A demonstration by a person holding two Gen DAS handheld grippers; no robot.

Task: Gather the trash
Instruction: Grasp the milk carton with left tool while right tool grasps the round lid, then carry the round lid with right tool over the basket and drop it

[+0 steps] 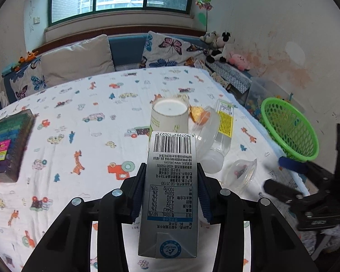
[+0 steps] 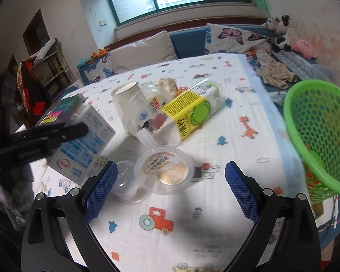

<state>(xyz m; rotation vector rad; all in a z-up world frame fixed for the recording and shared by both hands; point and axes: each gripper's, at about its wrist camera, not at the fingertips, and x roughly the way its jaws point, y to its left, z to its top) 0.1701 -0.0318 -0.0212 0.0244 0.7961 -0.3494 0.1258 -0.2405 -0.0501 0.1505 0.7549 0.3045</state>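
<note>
My left gripper (image 1: 171, 166) is shut on a grey milk carton (image 1: 170, 199), barcode end pointing away, held above the table. The right wrist view shows that same carton (image 2: 83, 140) at the left in the left gripper (image 2: 56, 133). My right gripper (image 2: 171, 166) is open, low over the table, and a clear lidded plastic cup (image 2: 164, 170) lies between its fingertips without touching the blue pads (image 2: 102, 188). Further back lie a paper cup (image 2: 124, 95), a clear jar (image 2: 145, 111) and a yellow-labelled bottle (image 2: 188, 111). A green mesh basket (image 2: 290, 113) stands at the right.
The table (image 1: 79, 104) wears a white cartoon-print cloth. A box of coloured pieces (image 1: 6, 145) lies at the left. Behind the table runs a sofa with cushions (image 1: 77, 59) and plush toys (image 1: 219, 45). The basket (image 1: 264, 111) hangs past the table's right edge.
</note>
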